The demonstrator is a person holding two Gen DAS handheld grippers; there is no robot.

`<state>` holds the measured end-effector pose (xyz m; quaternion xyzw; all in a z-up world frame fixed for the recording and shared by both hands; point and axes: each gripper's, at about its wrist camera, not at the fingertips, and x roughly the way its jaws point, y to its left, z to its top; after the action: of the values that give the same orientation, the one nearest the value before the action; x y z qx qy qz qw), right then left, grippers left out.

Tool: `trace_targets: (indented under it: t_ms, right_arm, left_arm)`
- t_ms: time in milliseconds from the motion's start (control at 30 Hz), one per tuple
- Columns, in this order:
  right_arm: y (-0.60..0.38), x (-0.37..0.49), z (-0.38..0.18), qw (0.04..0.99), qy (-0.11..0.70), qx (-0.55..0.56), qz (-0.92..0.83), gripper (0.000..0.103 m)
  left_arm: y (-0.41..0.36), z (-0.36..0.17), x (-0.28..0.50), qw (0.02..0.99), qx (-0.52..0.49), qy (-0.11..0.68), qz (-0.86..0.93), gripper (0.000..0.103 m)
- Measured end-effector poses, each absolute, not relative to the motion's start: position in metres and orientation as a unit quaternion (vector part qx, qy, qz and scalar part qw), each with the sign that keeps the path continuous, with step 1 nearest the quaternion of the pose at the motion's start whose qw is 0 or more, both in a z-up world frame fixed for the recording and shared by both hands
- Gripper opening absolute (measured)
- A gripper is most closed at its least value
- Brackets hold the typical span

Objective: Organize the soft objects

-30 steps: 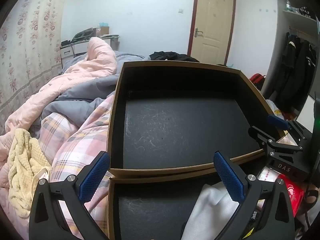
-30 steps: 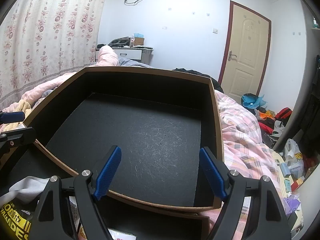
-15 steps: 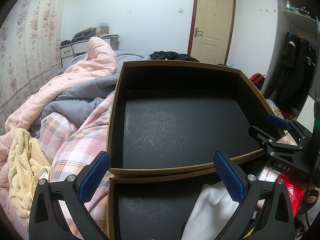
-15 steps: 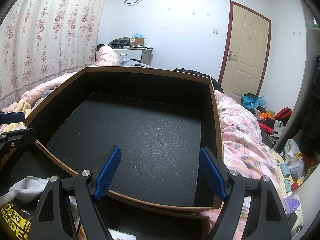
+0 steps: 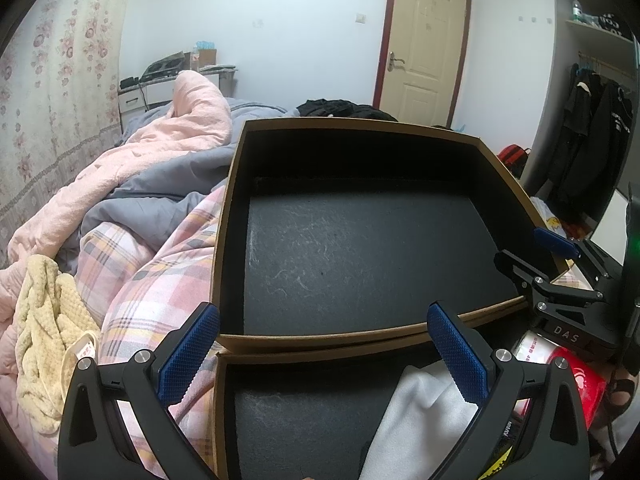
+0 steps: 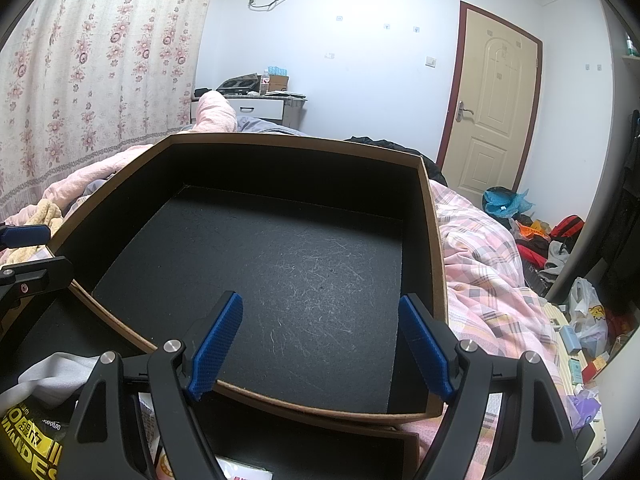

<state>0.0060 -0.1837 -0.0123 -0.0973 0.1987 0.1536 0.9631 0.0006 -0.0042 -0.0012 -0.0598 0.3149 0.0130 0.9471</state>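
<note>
Two brown boxes with black lining lie on the bed. The far box point(image 5: 236, 184) point(image 6: 434, 240) holds nothing. The near box point(image 5: 280, 354) holds a white cloth point(image 5: 416, 420) point(image 6: 48, 376) and some packets. A yellow knitted cloth point(image 5: 44, 336) lies on the bed at the left. My left gripper point(image 5: 324, 344) is open and empty over the near box's far edge. My right gripper point(image 6: 320, 340) is open and empty over the far box's near edge; it also shows in the left wrist view point(image 5: 556, 256).
Pink, grey and plaid bedding point(image 5: 160, 240) point(image 6: 492, 264) surrounds the boxes. Red and white packets point(image 5: 568, 376) lie at the right of the near box. A door point(image 6: 496, 104), a desk point(image 6: 260, 106), hanging dark coats point(image 5: 592, 132) and floor clutter point(image 6: 560, 248) stand around the room.
</note>
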Motion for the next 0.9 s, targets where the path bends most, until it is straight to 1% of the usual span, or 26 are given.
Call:
trace_targets:
  t_ms: [167, 300, 533, 700, 900]
  right_arm:
    - [-0.184, 0.006, -0.012, 0.963, 0.199, -0.097, 0.154, 0.078]
    - [-0.184, 0.006, -0.012, 0.963, 0.199, -0.097, 0.154, 0.078]
    - [-0.184, 0.006, -0.012, 0.963, 0.199, -0.097, 0.154, 0.078]
    - [-0.184, 0.006, -0.012, 0.963, 0.199, -0.096, 0.154, 0.078]
    - [-0.184, 0.006, -0.012, 0.963, 0.199, -0.096, 0.154, 0.078]
  left_arm:
    - [0.008, 0.003, -0.007, 0.949, -0.083, 0.304, 0.013, 0.102]
    - [0.009, 0.01, -0.018, 0.955, -0.079, 0.283, 0.039, 0.102]
    - [-0.002, 0.014, -0.021, 0.955, -0.068, 0.288, 0.015, 0.102]
    - [-0.005, 0.017, -0.039, 0.966, -0.108, 0.231, 0.038, 0.103]
    - [0.01, 0.005, -0.025, 0.946, -0.161, 0.277, 0.042, 0.102]
